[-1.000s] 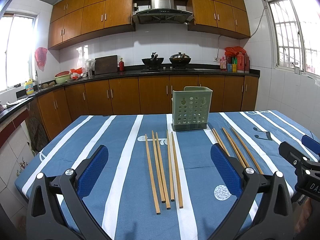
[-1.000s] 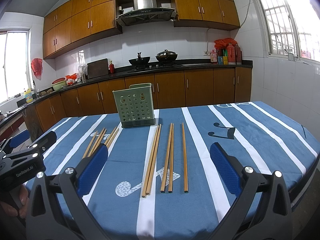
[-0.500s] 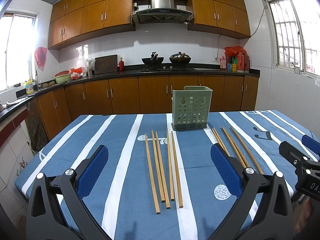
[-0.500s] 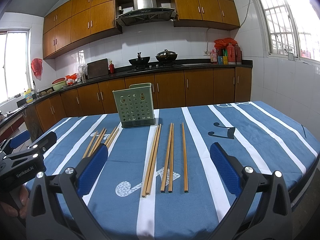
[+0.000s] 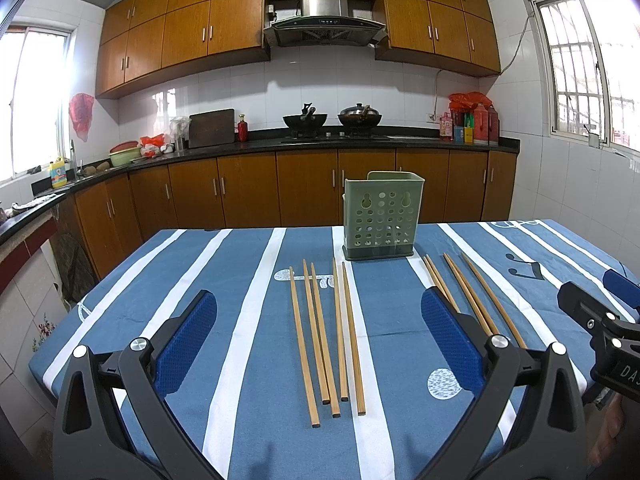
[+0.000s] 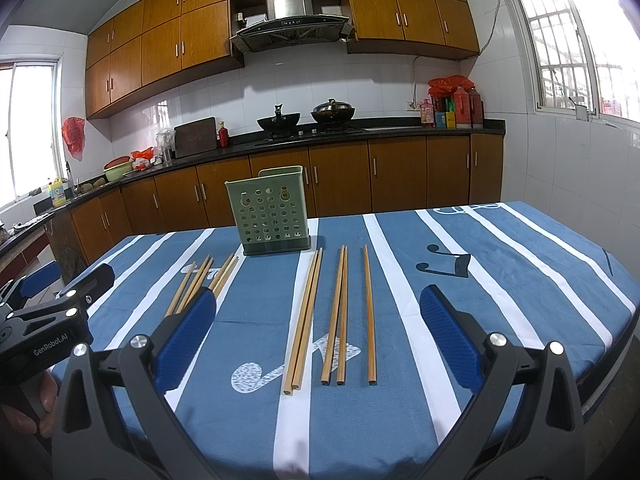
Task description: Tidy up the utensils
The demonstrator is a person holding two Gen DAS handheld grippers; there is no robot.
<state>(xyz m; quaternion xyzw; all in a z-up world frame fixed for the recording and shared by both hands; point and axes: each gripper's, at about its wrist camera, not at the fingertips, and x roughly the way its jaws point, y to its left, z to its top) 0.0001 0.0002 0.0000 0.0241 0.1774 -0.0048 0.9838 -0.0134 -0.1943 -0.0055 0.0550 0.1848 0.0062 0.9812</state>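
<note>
Ten long bamboo chopsticks (image 5: pixel 326 332) flat before a perforated green holder (image 5: pixel 379 216), both grippers (image 5: pixel 320 344) (image 6: pixel 318 340) spread, empty.

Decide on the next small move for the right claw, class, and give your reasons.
Probably lower the right claw, which is open and holding nothing, onto the chopstick pair lying flat between its fingers. The green holder stands upright beyond them, and no chopsticks show above its rim.

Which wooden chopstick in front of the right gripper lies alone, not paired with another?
The rightmost wooden chopstick in the right wrist view; it lies apart, while the other four lie in two close pairs.
</note>
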